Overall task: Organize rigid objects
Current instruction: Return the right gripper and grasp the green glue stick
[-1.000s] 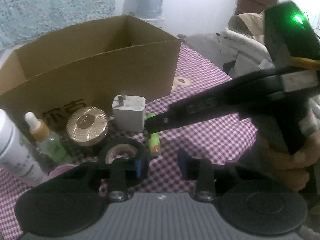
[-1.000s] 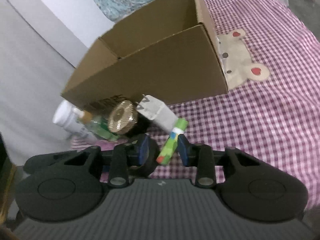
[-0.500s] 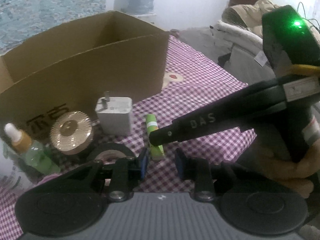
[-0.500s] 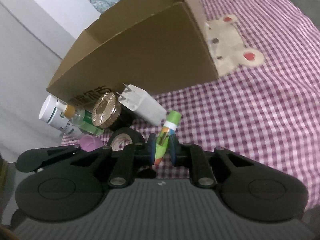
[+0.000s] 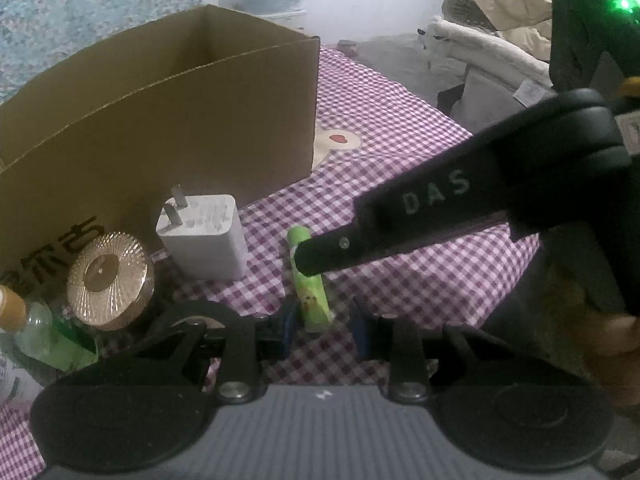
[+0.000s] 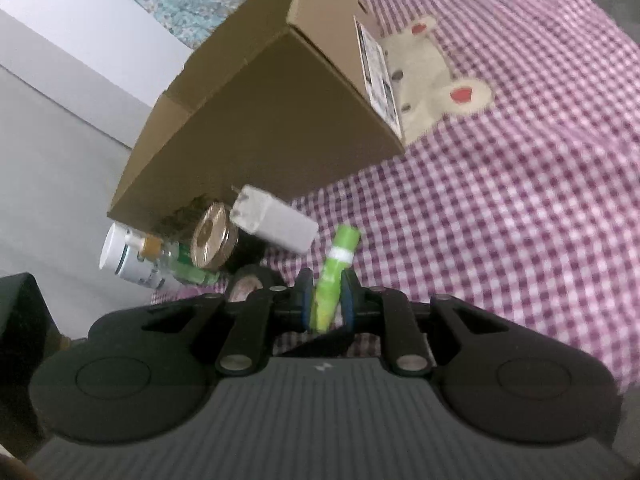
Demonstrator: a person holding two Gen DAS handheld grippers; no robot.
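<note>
A small green tube [image 5: 310, 292] lies on the checked cloth in front of an open cardboard box [image 5: 160, 128]. My right gripper [image 6: 327, 300] is shut on the green tube [image 6: 334, 268]; in the left wrist view its black finger [image 5: 400, 220] reaches in from the right onto the tube. My left gripper [image 5: 322, 332] is open and empty, just short of the tube's near end. A white charger [image 5: 202, 236], a gold-lidded jar [image 5: 108, 276], a dropper bottle [image 5: 48, 332] and a black tape roll [image 6: 252, 280] stand left of the tube.
The purple checked cloth [image 6: 500, 220] with a bear patch [image 6: 432, 80] stretches to the right of the box. A white bottle [image 6: 120, 256] lies at the far left. Clothes are piled on a chair [image 5: 492, 40] beyond the table.
My right gripper has closed its jaws onto the green tube. The left gripper has drifted right, so the tube now lies between its open fingertips.
</note>
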